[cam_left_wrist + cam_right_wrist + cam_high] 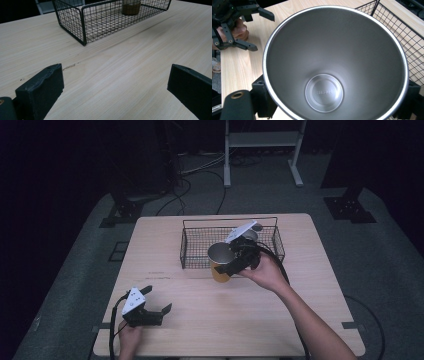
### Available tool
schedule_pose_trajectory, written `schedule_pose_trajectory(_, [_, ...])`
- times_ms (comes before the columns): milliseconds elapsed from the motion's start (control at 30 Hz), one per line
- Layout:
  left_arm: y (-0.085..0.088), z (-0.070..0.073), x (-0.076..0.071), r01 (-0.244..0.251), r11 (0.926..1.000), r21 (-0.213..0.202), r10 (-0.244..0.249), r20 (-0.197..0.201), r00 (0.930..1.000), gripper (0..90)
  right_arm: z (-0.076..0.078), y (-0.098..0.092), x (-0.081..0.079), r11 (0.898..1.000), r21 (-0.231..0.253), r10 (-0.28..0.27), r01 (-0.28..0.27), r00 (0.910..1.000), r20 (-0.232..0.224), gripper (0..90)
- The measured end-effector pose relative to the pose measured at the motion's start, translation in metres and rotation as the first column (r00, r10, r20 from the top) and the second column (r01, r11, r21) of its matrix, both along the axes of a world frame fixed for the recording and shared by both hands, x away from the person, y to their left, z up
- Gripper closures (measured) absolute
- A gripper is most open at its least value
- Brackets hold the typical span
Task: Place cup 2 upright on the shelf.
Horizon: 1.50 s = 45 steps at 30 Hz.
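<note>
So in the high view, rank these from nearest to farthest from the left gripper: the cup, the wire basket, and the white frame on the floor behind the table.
From the left gripper:
1. Cup, held over the table's middle by the right gripper.
2. Wire basket, just behind it.
3. White frame, on the floor beyond the table.

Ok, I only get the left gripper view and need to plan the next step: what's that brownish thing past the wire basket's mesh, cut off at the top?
Observer: An orange cup, clamped at its rim by the right tongs, over the wire basket's near wall in the high view.
Operator: Anything inside it?
Observer: No. The right gripper view looks straight in: bare steel down to the bottom.
</note>
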<state>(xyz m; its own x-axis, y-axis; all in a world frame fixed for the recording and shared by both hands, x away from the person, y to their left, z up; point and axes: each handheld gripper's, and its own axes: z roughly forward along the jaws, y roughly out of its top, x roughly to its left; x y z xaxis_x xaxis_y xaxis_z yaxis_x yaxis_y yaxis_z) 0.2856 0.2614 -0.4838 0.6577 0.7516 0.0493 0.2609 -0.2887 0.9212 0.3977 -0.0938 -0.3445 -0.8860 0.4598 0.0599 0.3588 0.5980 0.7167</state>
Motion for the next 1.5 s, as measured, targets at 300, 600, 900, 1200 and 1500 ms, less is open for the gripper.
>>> schedule_pose_trajectory(300, [0.0,0.0,0.0,-0.001,1.0,-0.004,0.001,0.0,1.0,0.0,0.009,0.002,0.008,1.0,0.0,0.0,0.0,1.0,0.003,14.9])
schedule_pose_trajectory(600, [0.0,0.0,0.0,0.0,1.0,-0.005,0.0,0.001,1.0,0.0,0.015,0.005,0.015,1.0,-0.005,0.002,-0.002,1.0,0.0,14.9])
schedule_pose_trajectory(900, [0.0,0.0,0.0,-0.001,1.0,-0.005,0.001,0.001,1.0,0.0,0.025,0.008,0.021,1.0,-0.009,0.005,-0.005,0.9999,0.012,14.9])
schedule_pose_trajectory(1200, [0.0,0.0,0.0,0.0,1.0,-0.005,0.0,0.001,1.0,0.0,0.033,0.011,0.028,1.0,-0.01,0.004,-0.004,0.9999,0.015,14.9])
schedule_pose_trajectory(1500, [0.0,0.0,0.0,-0.001,1.0,-0.009,0.001,0.0,1.0,0.0,0.038,0.015,0.035,1.0,-0.02,0.007,-0.007,0.9998,0.021,14.9])
